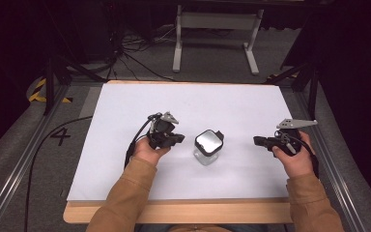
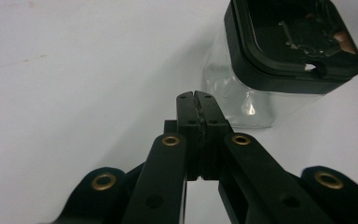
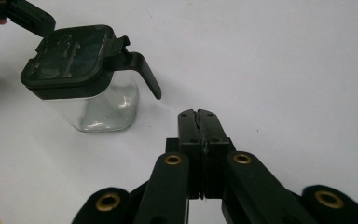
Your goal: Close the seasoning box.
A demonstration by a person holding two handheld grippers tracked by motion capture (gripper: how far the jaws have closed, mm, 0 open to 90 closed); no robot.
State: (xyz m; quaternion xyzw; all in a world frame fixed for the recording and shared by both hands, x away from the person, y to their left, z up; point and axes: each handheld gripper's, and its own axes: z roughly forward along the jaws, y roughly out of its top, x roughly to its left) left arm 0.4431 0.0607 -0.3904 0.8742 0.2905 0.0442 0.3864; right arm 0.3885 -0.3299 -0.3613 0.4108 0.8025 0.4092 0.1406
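Note:
A small clear square jar [image 1: 208, 147] with a black lid stands upright near the middle of the white table top [image 1: 125, 106]. My left gripper [image 1: 179, 138] lies just left of the jar, jaws pressed together on nothing, pointing at it. In the left gripper view the jar [image 2: 270, 65] sits close ahead and to the right of the tips [image 2: 197, 95]. My right gripper [image 1: 257, 140] rests well to the jar's right, also shut and empty. In the right gripper view the jar [image 3: 86, 79] shows a black latch tab [image 3: 142, 72] hanging off the lid toward me.
A wooden strip [image 1: 183, 211] runs along the table's near edge. Metal rails [image 1: 19, 164] flank both sides. Beyond the far edge, a white frame [image 1: 216, 34] stands on the floor among cables.

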